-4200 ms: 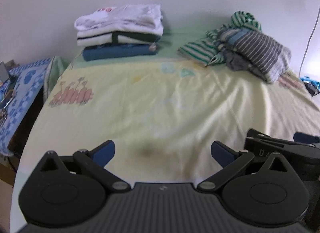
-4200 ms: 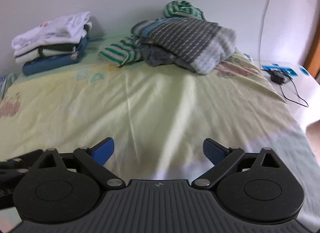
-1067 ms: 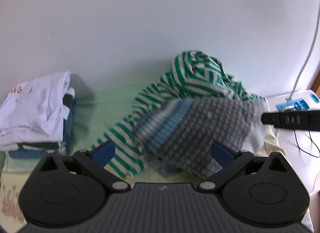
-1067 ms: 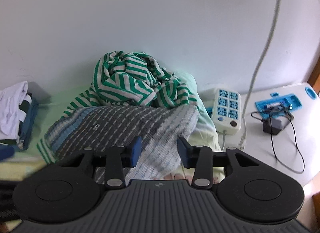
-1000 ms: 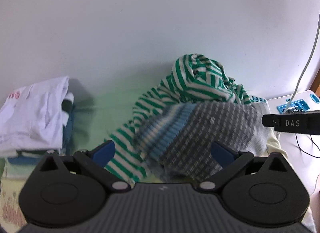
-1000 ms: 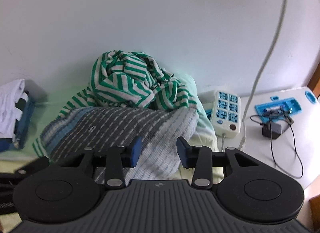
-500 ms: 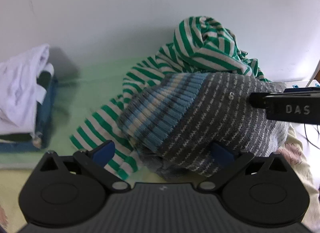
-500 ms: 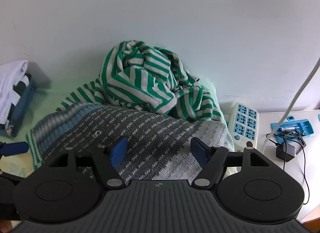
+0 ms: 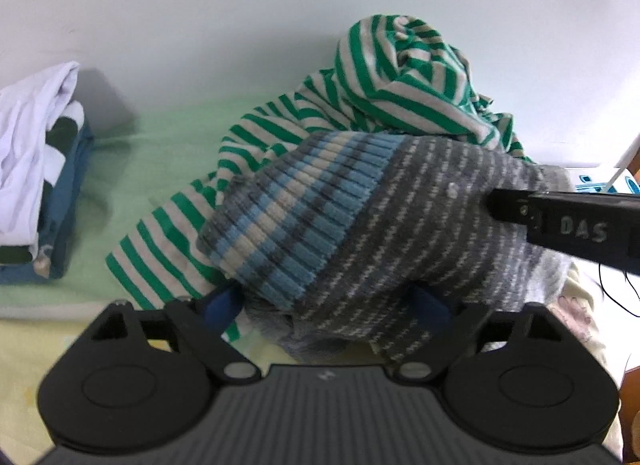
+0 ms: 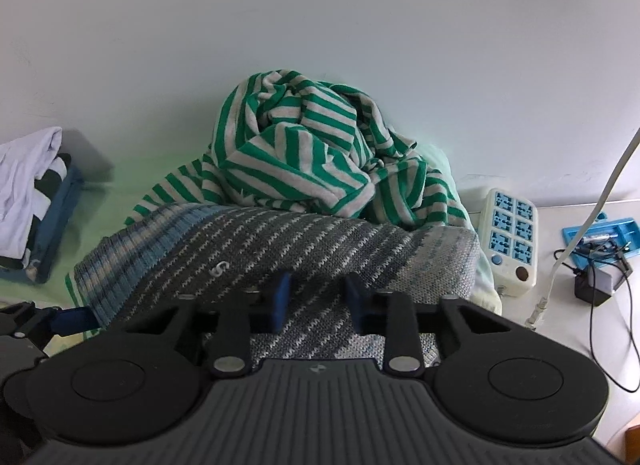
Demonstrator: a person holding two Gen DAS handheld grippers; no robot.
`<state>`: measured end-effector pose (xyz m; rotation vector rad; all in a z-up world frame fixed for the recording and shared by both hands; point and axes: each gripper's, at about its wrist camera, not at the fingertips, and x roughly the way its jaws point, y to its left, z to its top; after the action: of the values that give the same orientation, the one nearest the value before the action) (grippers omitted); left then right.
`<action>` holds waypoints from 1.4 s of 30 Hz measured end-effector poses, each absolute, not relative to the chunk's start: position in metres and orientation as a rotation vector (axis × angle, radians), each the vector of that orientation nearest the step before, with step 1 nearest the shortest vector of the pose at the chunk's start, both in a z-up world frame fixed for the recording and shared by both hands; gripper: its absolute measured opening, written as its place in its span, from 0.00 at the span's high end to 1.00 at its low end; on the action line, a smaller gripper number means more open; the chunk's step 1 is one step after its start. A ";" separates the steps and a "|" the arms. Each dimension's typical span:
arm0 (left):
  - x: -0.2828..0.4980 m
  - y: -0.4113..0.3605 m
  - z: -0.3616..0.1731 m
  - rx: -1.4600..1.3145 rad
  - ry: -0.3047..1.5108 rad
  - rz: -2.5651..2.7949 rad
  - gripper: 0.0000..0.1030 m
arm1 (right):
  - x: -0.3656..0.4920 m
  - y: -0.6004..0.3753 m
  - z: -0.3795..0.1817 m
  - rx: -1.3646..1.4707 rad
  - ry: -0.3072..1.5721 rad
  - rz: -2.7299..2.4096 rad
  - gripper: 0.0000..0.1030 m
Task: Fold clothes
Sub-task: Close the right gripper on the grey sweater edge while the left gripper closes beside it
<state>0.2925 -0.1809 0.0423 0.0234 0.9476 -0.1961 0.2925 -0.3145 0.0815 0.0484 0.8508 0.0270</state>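
The grey sweater [image 10: 304, 249] lies on the bed [image 9: 168, 133], just in front of the striped shirt [image 10: 304, 153]. The right gripper [image 10: 318, 299] has its jaws narrowed on a sweater fold; the left gripper [image 9: 326, 299] is spread wide around the sweater's near edge.

Two wrist views, low and close, both facing the wall at the head of the bed.

The left wrist view looks forward over the left gripper [image 9: 328, 301], very near the grey knit sweater [image 9: 400, 225], with the right gripper [image 9: 560, 221] entering at its right edge. The right wrist view sits further right, over the right gripper [image 10: 318, 301], taking in the power strip [image 10: 512, 241]. Both share the sweater [image 10: 280, 249], the green striped garment [image 9: 400, 77] [image 10: 304, 153] and the folded stack [image 9: 36, 185] [image 10: 32, 201].
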 end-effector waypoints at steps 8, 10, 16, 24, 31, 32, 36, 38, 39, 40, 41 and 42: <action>0.280 -0.173 0.057 0.013 0.932 -0.206 0.55 | 0.275 -0.315 0.090 0.018 0.797 0.027 0.98; 0.277 -0.171 0.060 0.016 0.933 -0.206 0.68 | 0.268 -0.315 0.094 0.014 0.779 0.031 0.98; 0.262 -0.164 0.062 0.012 0.938 -0.218 0.81 | 0.254 -0.321 0.096 0.026 0.760 0.046 0.98; 0.235 -0.163 0.052 0.015 0.959 -0.246 1.00 | 0.226 -0.333 0.086 0.028 0.762 0.079 1.00; 0.237 -0.173 0.049 0.015 0.905 -0.221 0.12 | 0.216 -0.344 0.080 0.102 0.749 0.067 0.25; 0.237 -0.175 0.050 0.015 0.885 -0.223 0.09 | 0.219 -0.344 0.079 0.106 0.756 0.070 0.23; 0.246 -0.190 0.049 0.039 0.890 -0.214 0.10 | 0.235 -0.345 0.066 0.136 0.819 0.060 0.21; 0.252 -0.193 0.045 0.034 0.911 -0.204 0.14 | 0.242 -0.348 0.059 0.171 0.842 0.054 0.22; 0.256 -0.194 0.043 0.027 0.920 -0.199 0.22 | 0.246 -0.350 0.055 0.195 0.850 0.051 0.24; 0.258 -0.193 0.041 0.017 0.928 -0.197 0.24 | 0.249 -0.352 0.052 0.220 0.857 0.049 0.25; 0.260 -0.192 0.041 0.003 0.935 -0.196 0.32 | 0.250 -0.356 0.050 0.264 0.863 0.060 0.36; 0.262 -0.191 0.040 -0.010 0.942 -0.196 0.39 | 0.251 -0.358 0.048 0.296 0.868 0.080 0.54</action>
<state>0.2620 -0.1907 0.0398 -0.0096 0.9422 -0.1957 0.2514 -0.3583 0.0484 0.2956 0.8676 0.0797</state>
